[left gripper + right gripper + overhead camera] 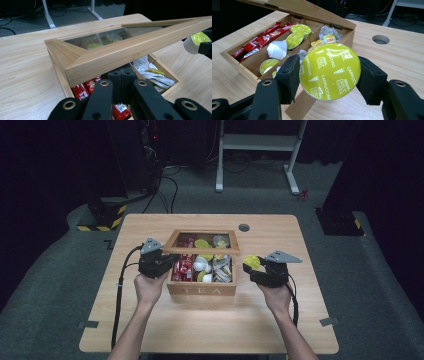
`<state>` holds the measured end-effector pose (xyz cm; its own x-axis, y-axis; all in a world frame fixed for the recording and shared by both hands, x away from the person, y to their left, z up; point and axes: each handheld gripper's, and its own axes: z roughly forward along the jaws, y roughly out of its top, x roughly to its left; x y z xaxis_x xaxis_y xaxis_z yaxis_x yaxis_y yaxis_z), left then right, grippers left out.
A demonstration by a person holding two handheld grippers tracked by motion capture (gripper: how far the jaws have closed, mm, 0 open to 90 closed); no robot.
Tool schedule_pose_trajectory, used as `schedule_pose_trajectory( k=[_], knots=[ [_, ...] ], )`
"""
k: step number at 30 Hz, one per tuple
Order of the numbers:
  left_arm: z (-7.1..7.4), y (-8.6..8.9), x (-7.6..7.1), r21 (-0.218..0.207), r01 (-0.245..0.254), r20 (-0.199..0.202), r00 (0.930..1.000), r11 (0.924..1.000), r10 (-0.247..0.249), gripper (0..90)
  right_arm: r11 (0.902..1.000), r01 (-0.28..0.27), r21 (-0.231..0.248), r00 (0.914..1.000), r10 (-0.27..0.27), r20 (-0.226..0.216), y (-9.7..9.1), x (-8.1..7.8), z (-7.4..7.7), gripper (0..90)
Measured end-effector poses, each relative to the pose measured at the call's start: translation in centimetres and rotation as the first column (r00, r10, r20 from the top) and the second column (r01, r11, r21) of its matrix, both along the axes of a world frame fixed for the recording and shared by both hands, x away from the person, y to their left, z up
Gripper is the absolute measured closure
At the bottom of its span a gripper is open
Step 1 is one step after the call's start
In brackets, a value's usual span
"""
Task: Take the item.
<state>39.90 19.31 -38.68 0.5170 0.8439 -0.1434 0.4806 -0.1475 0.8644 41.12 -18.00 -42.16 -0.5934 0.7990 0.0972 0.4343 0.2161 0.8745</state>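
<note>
A wooden tea box [201,290] stands mid-table with its glass-paned lid [200,251] raised partway. My left gripper [170,261] is at the box's left side. In the left gripper view its jaws [122,75] are shut together just under the lid's front rail [130,50], above red sachets [82,91]. My right gripper [251,265] hovers to the right of the box, shut on a yellow-green cappuccino capsule [329,71], one pad on each side of its rim. More capsules [295,40] and red sachets [262,37] lie in the box compartments.
A round cable hole [244,227] sits in the tabletop behind the box. White packets [152,75] fill the box's right compartment. Bare wood lies to the right of the box [300,295]. Beyond the table stand a white desk frame [260,142] and striped floor bases [102,217].
</note>
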Motion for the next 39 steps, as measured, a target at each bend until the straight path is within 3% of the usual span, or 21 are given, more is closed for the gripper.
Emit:
schedule_pose_trajectory(
  k=[21, 39],
  knots=[
    [0.1, 0.0, -0.1, 0.002, 0.0, -0.004, 1.0, 1.0, 0.0, 89.3, 0.9959, 0.09, 0.01, 0.9957, -0.09, -0.021, -4.2, -0.3, -1.0, 40.2],
    [0.1, 0.0, -0.3, -0.002, 0.0, -0.001, 1.0, 1.0, 0.0, 89.3, 0.9851, 0.172, -0.01, 0.9831, -0.172, -0.063, -7.2, -0.3, -3.3, 40.2]
  ],
)
